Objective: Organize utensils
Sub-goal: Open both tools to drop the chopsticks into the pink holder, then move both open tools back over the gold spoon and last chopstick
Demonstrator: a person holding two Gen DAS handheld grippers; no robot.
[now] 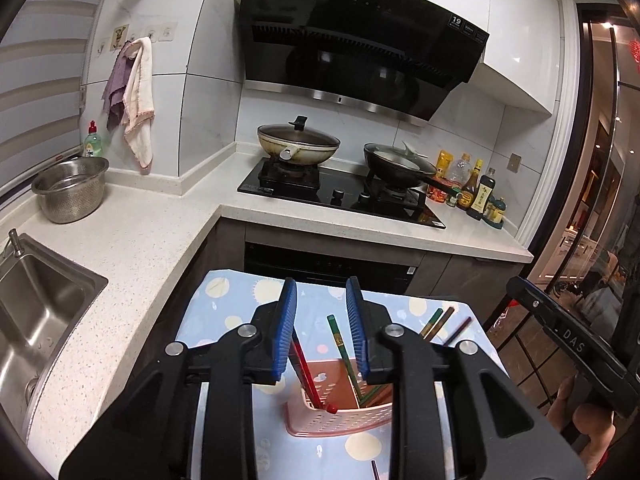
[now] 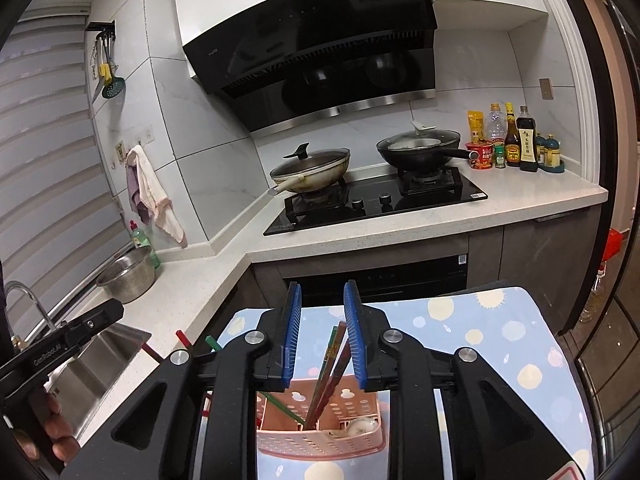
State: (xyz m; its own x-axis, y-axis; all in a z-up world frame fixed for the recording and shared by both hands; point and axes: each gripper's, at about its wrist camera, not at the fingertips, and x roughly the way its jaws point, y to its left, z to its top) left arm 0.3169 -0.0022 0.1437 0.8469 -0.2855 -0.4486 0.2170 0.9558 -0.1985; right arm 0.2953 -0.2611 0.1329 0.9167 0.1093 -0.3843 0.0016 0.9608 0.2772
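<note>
Both grippers hung above a pink perforated utensil holder (image 1: pixel 340 416) standing on the blue patterned cloth (image 1: pixel 224 312) of the desk. The left gripper (image 1: pixel 322 328) was spread wide, pinching nothing; a red chopstick (image 1: pixel 306 372) and a green chopstick (image 1: pixel 342 350) leaned in the holder between its blue pads. The right gripper (image 2: pixel 322 330) was likewise spread, with a bundle of chopsticks (image 2: pixel 330 372) rising toward 12 o'clock from the holder.
</note>
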